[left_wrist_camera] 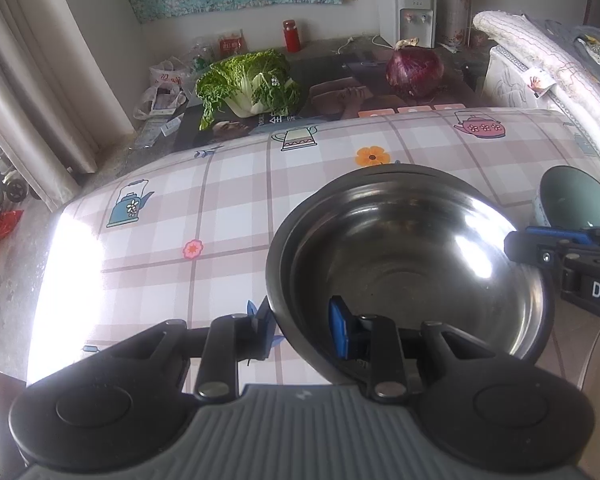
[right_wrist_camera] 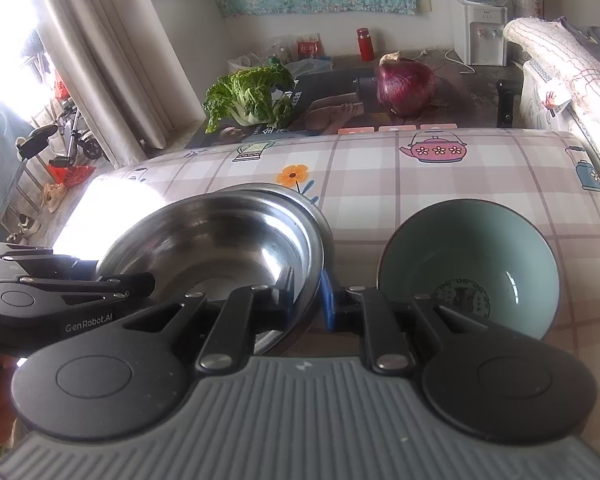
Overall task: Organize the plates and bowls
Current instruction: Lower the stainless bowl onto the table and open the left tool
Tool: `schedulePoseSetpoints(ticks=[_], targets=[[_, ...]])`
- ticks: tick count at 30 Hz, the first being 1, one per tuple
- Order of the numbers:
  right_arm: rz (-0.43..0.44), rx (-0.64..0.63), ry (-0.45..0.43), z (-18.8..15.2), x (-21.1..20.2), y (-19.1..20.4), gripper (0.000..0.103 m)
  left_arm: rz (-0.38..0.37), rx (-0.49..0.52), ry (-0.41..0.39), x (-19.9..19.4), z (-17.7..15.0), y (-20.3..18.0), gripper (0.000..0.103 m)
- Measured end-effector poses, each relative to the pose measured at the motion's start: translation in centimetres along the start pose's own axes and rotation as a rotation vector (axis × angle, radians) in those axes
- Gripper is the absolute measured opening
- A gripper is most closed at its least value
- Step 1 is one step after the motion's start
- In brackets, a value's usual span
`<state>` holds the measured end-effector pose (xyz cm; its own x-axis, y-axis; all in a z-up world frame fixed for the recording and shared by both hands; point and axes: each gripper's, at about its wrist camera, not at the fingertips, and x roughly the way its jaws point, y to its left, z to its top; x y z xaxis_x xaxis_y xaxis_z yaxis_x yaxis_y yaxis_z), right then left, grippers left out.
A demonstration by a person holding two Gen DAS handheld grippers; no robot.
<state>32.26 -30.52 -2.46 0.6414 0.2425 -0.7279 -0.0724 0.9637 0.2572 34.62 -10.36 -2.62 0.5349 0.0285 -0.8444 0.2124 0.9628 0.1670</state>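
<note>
My left hand-held gripper (left_wrist_camera: pixel 302 326) is clamped on the near-left rim of the steel bowl (left_wrist_camera: pixel 412 256) — one blue pad inside the wall, the other outside it. My right hand-held gripper (right_wrist_camera: pixel 306 294) pinches the same steel bowl (right_wrist_camera: pixel 220 240) on its opposite rim, one finger inside and the blue pad (right_wrist_camera: pixel 327 300) outside. The bowl appears to sit nested in a second steel dish (right_wrist_camera: pixel 300 204), whose rim shows just behind it, though I cannot tell whether the two are touching all round. Just to the right of the steel bowl stands the green bowl (right_wrist_camera: pixel 472 256), upright on the checked cloth of the tabletop (right_wrist_camera: pixel 420 184), with a dark round print at its bottom; in the left wrist view the green bowl (left_wrist_camera: pixel 576 200) shows behind my right gripper's arm. Beyond the tabletop's far edge — on a lower dark surface — lie a leafy cabbage (left_wrist_camera: pixel 252 80) and a red onion (left_wrist_camera: pixel 414 68), well apart from each other.
</note>
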Motion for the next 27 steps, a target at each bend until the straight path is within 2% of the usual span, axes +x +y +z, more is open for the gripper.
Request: schedulePoseSetpoints(ticks=[5, 10, 15, 16, 18, 20, 24, 27], targets=[[-0.011, -0.003, 0.006, 0.3, 0.8, -0.1, 0.015, -0.004, 0.003, 0.021, 0.8, -0.1, 0.0, 0.029], [-0.010, 0.000, 0.001, 0.5, 0.9, -0.2, 0.020, -0.013, 0.008, -0.003, 0.5, -0.3, -0.1, 0.032], [0.009, 0.012, -0.042, 0.6, -0.1, -0.5, 0.033, -0.022, 0.009, -0.058, -1.0, -0.5, 0.2, 0.047], [0.015, 0.017, -0.053, 0.7, -0.5, -0.6, 0.033, -0.024, 0.010, -0.071, -1.5, -0.7, 0.2, 0.049], [0.026, 0.032, -0.077, 0.7, -1.5, -0.8, 0.033, -0.035, 0.007, -0.095, -2.4, -1.0, 0.5, 0.064], [0.032, 0.042, -0.102, 0.8, -2.9, -1.0, 0.034, -0.053, 0.001, -0.125, -3.6, -1.4, 0.8, 0.072], [0.027, 0.050, -0.143, 0.6, -5.9, -1.5, 0.034, -0.082, -0.008, -0.177, -5.6, -2.5, 1.4, 0.082], [0.015, 0.054, -0.164, -0.1, -8.2, -2.0, 0.034, -0.097, -0.006, -0.200, -6.9, -3.4, 1.7, 0.086]])
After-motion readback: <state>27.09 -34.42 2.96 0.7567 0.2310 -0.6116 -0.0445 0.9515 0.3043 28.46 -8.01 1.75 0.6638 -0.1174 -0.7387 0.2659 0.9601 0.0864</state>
